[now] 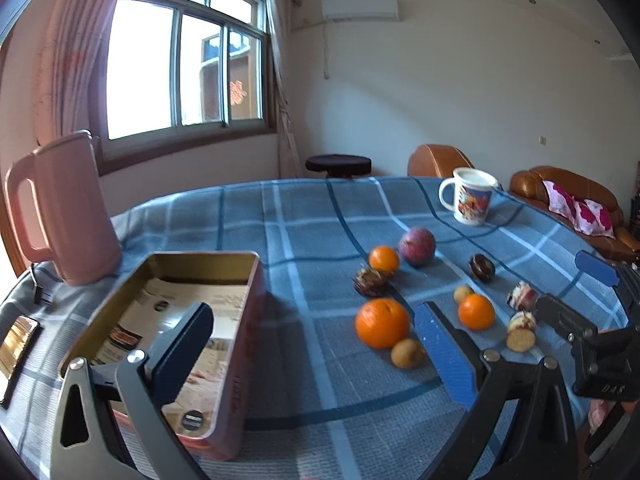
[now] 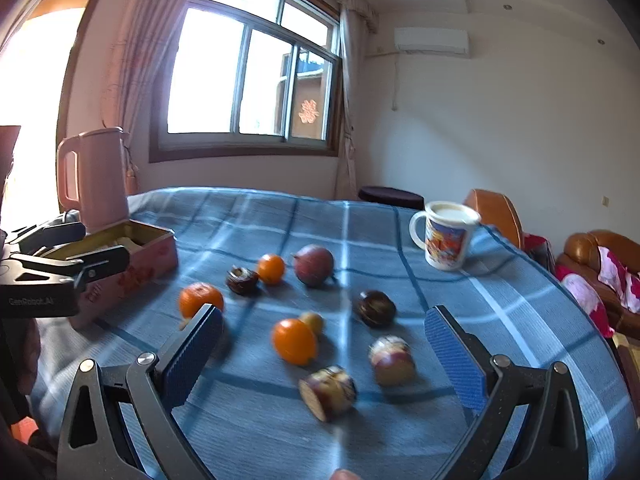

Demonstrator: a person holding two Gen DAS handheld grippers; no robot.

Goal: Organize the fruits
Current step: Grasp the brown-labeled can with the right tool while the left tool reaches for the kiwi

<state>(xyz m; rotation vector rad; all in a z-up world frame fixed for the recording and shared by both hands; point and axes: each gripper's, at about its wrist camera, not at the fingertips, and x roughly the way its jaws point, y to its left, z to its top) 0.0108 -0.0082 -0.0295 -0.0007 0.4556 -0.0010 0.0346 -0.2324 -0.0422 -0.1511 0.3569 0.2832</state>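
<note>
Blue checked tabletop (image 2: 280,216) holds scattered fruits (image 2: 294,340) beside an open tin box (image 1: 224,280); left tongs (image 1: 316,344) and right tongs (image 2: 324,352) both gape wide, holding nothing.

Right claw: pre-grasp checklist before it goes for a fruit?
1. Right claw open and holding nothing: ok.
2. Left claw open and holding nothing: ok.
3. Tin box open top, lid off: ok. Only paper shows inside, no fruit yet.
4. Target inside the right claw's span: ok. The orange and two cut fruit pieces lie between its fingers in view.
5. Neighbour clearance: not ok. A small yellow-brown fruit sits right against that orange.
6. Mug away from the fruit: ok, upright at the far edge of the table.
</note>
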